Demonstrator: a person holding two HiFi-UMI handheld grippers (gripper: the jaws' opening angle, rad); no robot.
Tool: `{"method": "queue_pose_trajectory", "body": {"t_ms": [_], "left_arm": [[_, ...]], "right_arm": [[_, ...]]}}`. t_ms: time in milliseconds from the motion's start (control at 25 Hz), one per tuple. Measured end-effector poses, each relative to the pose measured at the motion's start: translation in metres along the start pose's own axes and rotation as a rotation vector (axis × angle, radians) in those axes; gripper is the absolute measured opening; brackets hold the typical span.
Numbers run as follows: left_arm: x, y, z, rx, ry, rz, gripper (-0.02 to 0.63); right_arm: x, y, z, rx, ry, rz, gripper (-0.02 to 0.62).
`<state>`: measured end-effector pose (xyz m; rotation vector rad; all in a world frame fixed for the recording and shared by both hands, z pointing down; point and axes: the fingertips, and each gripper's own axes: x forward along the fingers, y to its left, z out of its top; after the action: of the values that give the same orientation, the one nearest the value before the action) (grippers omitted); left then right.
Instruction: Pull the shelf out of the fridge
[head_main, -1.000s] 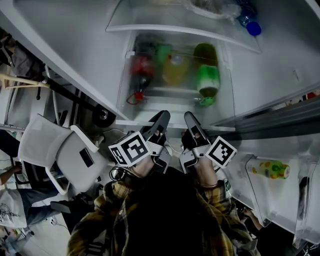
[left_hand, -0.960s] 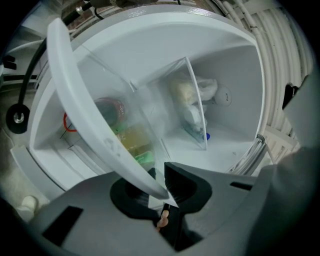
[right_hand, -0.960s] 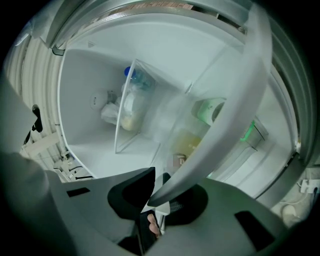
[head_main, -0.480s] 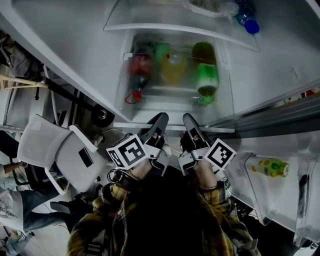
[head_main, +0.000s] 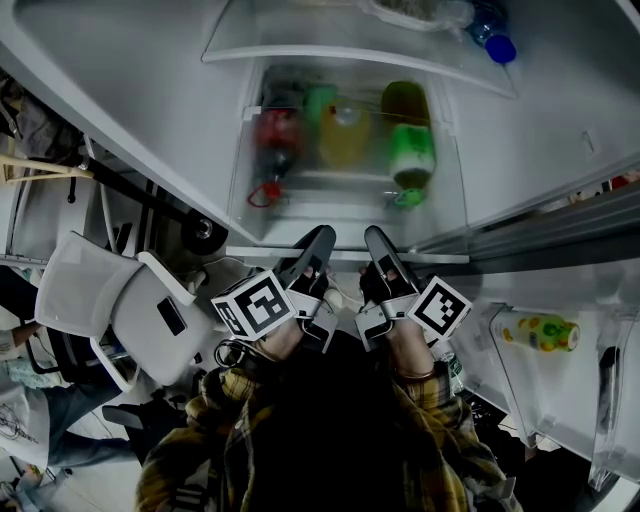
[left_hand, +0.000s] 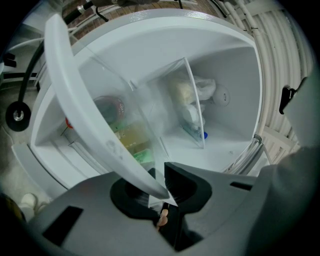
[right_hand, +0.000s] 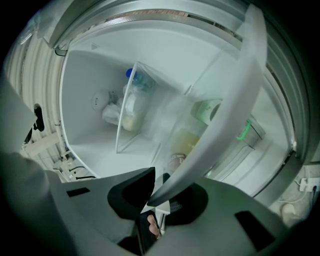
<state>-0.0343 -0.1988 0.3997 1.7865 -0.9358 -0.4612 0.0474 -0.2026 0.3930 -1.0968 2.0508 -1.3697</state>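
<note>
Shelf (head_main: 250, 250) of glass is seen lying in the fridge (head_main: 150, 90), its white front rim at the opening. That rim is clamped by the left gripper (head_main: 315, 250) and, just beside it, by the right gripper (head_main: 378, 248). In each gripper view the rim (left_hand: 85, 115) (right_hand: 235, 100) is pinched between the dark jaws. Red (head_main: 275, 140), yellow (head_main: 347, 135) and green (head_main: 410, 145) bottles are seen through the glass below.
</note>
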Motion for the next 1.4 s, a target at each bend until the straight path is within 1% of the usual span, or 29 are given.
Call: {"method": "queue_pose_trajectory", "body": {"t_ms": [120, 600, 840, 1200, 1400], "left_arm": [[0.0004, -0.0044, 0.0032, 0.006, -0.009, -0.009, 0.064], [-0.0005, 0.0013, -0.0011, -0.005, 0.002, 0.006, 0.064], [0.001, -0.0017, 0.001, 0.0, 0.0, 0.0, 0.064], [0.0033, -0.0016, 0.0019, 0.004, 0.027, -0.003, 0.064], [0.0047, -0.0008, 0.0004, 0.008, 0.066, -0.011, 0.064]], "right_arm": [[-0.0002, 0.0001, -0.0004, 0.0, 0.001, -0.003, 0.063], [0.0001, -0.0001, -0.0005, 0.012, 0.002, 0.001, 0.062], [-0.0008, -0.0024, -0.0004, 0.006, 0.006, -0.006, 0.061], [0.0003, -0.0036, -0.0003, 0.015, 0.003, -0.011, 0.061], [0.0002, -0.0049, -0.0007, 0.016, 0.003, -0.012, 0.061]]}}
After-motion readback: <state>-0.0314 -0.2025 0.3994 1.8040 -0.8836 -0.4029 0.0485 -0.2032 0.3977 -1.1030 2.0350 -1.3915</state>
